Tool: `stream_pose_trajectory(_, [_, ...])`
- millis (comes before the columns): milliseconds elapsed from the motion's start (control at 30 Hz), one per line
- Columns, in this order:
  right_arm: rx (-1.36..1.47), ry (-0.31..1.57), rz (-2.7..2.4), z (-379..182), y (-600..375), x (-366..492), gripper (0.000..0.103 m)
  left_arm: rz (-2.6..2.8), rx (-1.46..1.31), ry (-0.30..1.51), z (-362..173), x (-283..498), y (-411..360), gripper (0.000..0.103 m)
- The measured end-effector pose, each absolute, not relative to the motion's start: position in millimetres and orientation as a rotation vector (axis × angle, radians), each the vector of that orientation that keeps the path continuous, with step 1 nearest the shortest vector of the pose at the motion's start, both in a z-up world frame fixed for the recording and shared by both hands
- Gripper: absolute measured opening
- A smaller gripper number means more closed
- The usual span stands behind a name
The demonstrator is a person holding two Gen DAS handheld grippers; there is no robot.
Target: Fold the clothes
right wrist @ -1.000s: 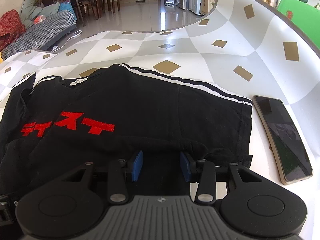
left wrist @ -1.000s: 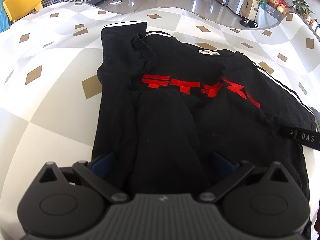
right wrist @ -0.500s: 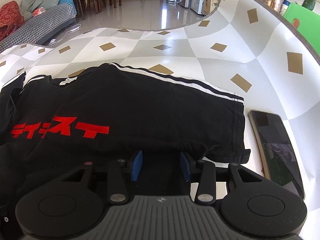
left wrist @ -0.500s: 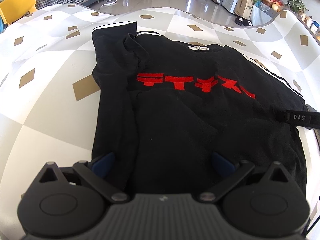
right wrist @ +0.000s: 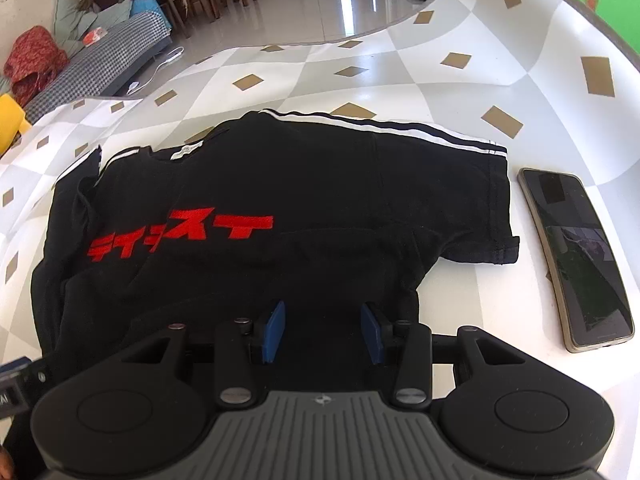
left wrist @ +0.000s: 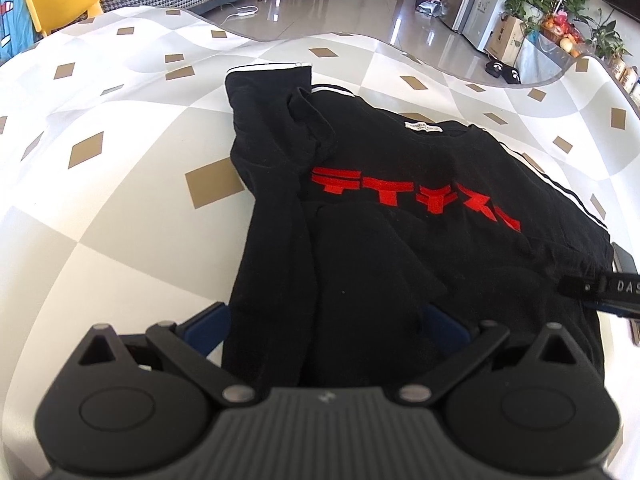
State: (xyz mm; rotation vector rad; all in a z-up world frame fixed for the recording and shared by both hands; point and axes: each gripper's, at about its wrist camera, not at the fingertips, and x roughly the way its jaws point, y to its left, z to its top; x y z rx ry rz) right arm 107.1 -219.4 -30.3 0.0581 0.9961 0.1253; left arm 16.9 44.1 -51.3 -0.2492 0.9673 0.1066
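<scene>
Black T-shirt [left wrist: 400, 240] lies front up on the checked tablecloth [left wrist: 120, 200], red lettering [left wrist: 416, 196] across the chest, collar label toward 12 o'clock. The sleeve at 11 o'clock is already turned in over the body; the other sleeve [right wrist: 472, 208] lies spread flat at 2 o'clock in the right wrist view, its cuff just beside a phone [right wrist: 576, 256]

Left gripper [left wrist: 324, 320]: blue pads spread wide, a raised fold of hem cloth between them; whether they press it I cannot tell

Right gripper [right wrist: 322, 328]: jaws part open over the hem at 6 o'clock, cloth in the gap, no pinch to be seen

Step in hand, as I judge: taking up the bottom hem with both grippers for the fold toward the collar

Next move calls for both jaws to clench on the hem, then lift and carry it evenly toward 12 o'clock, keeping clear of the phone
</scene>
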Motion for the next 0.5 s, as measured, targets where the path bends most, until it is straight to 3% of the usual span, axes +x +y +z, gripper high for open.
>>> stream_pose_trajectory(500, [-0.107,1.039,0.205,-41.1,-183.3,83.1,0.042,0.168,-0.25,0.973,-54.4,8.7,65.2,0.103])
